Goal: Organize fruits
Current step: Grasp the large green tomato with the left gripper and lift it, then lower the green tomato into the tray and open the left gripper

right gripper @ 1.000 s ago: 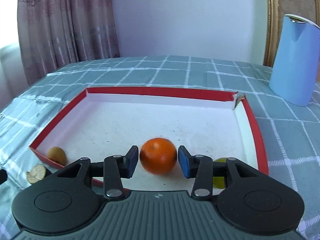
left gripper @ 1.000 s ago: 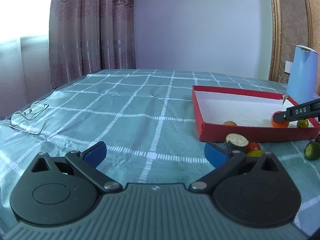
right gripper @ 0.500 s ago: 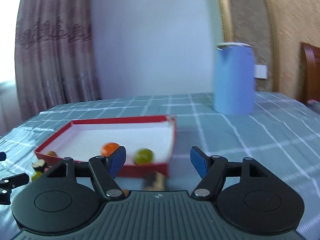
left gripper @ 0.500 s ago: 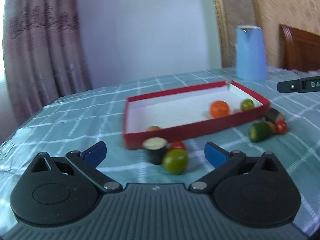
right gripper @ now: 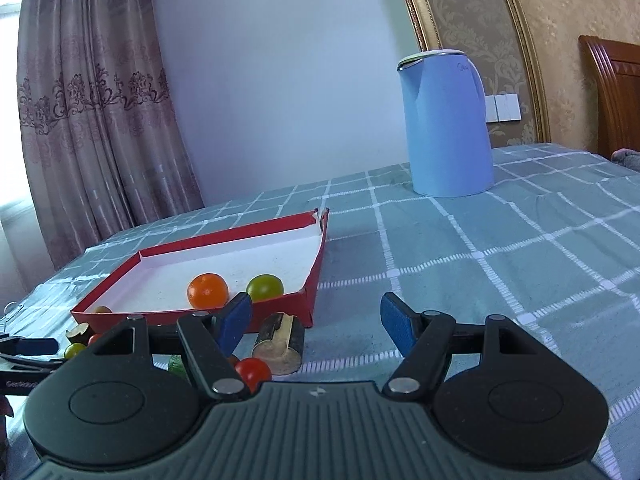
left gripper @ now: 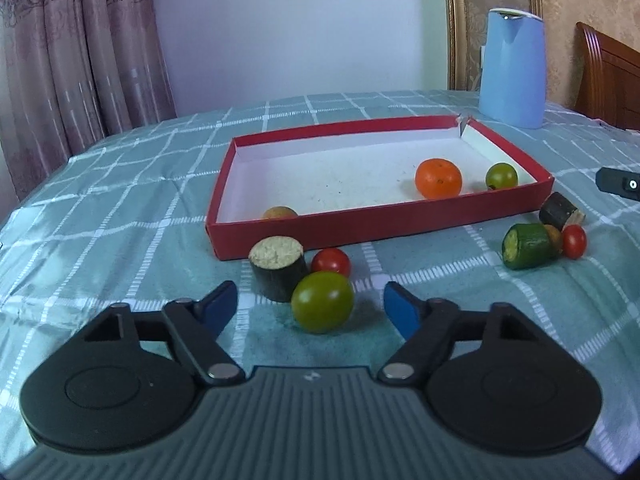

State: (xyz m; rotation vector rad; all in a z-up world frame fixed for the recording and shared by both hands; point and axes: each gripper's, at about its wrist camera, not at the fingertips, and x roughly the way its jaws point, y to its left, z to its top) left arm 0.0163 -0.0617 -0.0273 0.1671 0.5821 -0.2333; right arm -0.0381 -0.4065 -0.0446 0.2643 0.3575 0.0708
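A red tray (left gripper: 380, 224) holds an orange (left gripper: 438, 179), a small green tomato (left gripper: 501, 176) and a brownish fruit (left gripper: 280, 213). In front of it lie a dark eggplant chunk (left gripper: 276, 268), a red cherry tomato (left gripper: 331, 262) and a larger green tomato (left gripper: 322, 307). My left gripper (left gripper: 310, 304) has that green tomato between its jaws, which are closing; the pads do not touch it. A cucumber piece (left gripper: 526, 246) and a second cherry tomato (left gripper: 574, 241) lie right of the tray. My right gripper (right gripper: 316, 320) is open and empty above a split eggplant piece (right gripper: 280, 340) and a cherry tomato (right gripper: 252, 372).
A blue kettle (right gripper: 446, 124) stands behind the tray (right gripper: 318, 264) on the teal checked cloth (right gripper: 500, 264). Curtains (left gripper: 72, 48) hang at the left, and a wooden chair back (left gripper: 608, 76) is at the far right. The right gripper's tip (left gripper: 618, 184) shows beside the tray.
The left gripper swung right toward the fruit before the tray and its jaws narrowed around the green tomato. The right gripper let go of the orange, opened, and backed out beyond the tray's corner.
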